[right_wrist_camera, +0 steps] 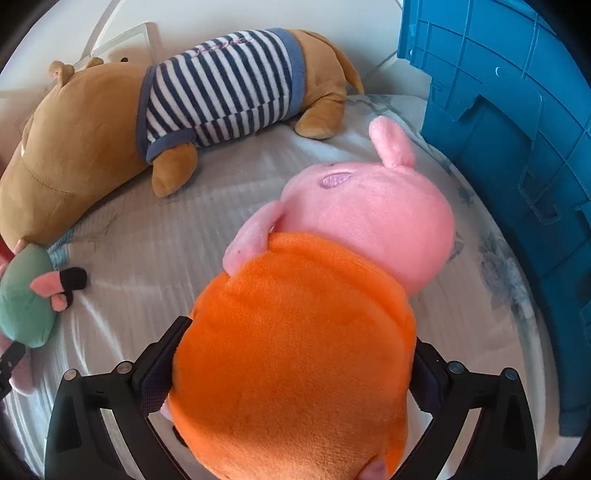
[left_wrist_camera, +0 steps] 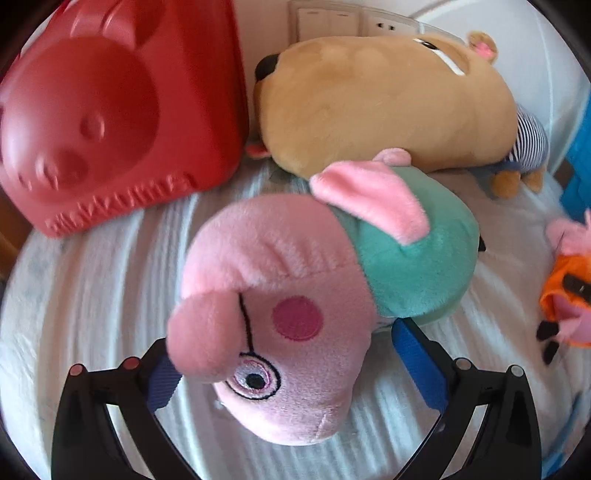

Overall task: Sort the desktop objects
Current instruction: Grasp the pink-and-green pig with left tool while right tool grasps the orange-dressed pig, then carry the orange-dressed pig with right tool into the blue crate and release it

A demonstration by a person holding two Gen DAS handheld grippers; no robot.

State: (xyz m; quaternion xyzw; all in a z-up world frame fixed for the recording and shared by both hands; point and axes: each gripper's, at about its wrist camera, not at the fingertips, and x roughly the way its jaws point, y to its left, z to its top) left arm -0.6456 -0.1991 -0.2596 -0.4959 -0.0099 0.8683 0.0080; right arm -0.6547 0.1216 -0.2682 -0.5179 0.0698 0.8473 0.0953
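A pink pig plush in a teal shirt (left_wrist_camera: 417, 266) lies on the white ribbed cloth (left_wrist_camera: 92, 295), head toward the camera. My left gripper (left_wrist_camera: 284, 347) is open around that head: the left pad touches the snout side, and a thin gap shows at the right blue pad (left_wrist_camera: 417, 365). A second pink pig plush in an orange dress (right_wrist_camera: 295, 350) fills the right wrist view. My right gripper (right_wrist_camera: 301, 332) is shut on its orange body, which bulges over both pads. This pig also shows at the left wrist view's right edge as the orange pig (left_wrist_camera: 565, 288), black feet hanging.
A red plastic bin (left_wrist_camera: 110, 110) with an embossed pig face stands at the back left. A blue crate (right_wrist_camera: 517, 147) stands on the right. A large brown dog plush in a striped shirt (right_wrist_camera: 184, 99) lies along the back, under wall sockets (left_wrist_camera: 351, 18).
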